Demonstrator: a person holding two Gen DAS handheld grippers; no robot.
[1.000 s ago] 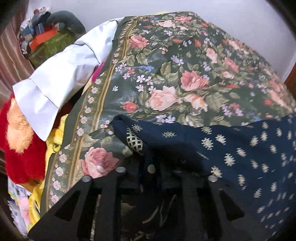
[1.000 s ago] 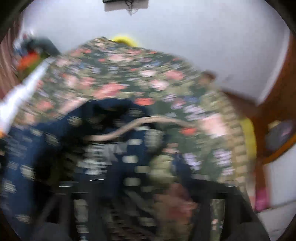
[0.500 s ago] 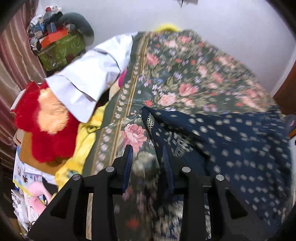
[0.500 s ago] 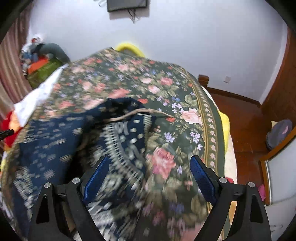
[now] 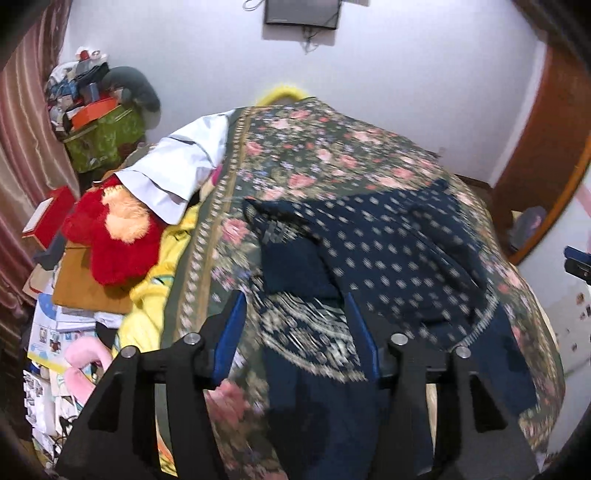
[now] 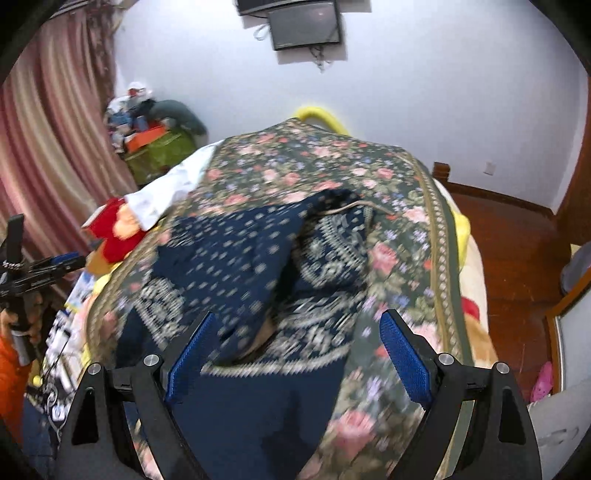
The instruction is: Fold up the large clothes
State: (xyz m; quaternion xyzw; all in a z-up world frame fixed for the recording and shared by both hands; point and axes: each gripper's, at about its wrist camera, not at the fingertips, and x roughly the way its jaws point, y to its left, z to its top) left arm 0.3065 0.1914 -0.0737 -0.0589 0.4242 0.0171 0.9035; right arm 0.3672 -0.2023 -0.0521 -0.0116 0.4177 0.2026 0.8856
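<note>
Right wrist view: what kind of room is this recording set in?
Most likely a home bedroom. A bed under a floral bedspread fills the middle, with a navy patterned garment spread on it. A wall-mounted screen hangs above the far end, and pink curtains hang at the left.

**Garment on the bed, clutter to the left**

The garment lies on the bed, spread from centre toward 4 o'clock. At 9 o'clock beside the bed sits a plush toy, a sheet draped over it. At 12 o'clock a screen hangs on the wall behind.
</note>
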